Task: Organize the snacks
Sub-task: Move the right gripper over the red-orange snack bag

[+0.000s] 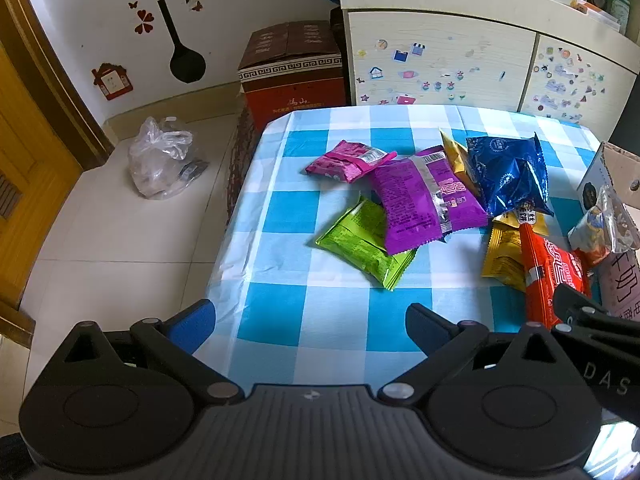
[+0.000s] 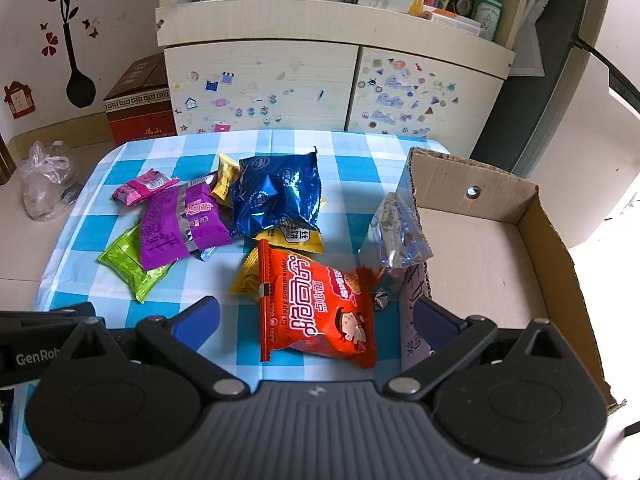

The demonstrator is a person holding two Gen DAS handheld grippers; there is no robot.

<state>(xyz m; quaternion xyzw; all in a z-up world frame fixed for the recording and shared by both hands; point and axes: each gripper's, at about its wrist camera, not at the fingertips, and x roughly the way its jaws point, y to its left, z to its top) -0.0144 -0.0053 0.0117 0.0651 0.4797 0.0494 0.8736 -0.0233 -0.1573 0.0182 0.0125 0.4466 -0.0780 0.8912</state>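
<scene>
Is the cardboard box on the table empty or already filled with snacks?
Empty, as far as visible: the cardboard box shows only bare floor. A clear packet leans over its left wall; the near corner is hidden behind the right gripper.

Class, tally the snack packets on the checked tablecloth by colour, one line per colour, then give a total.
Pink packet: 1
Purple packet: 1
Green packet: 1
Blue packet: 1
Yellow packets: 3
Red packet: 1
Clear silvery packet: 1
Total: 9

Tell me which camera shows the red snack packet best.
The right wrist view: the red snack packet lies whole, front up, between the open fingers. The left wrist view catches only part of it at the right edge.
</scene>
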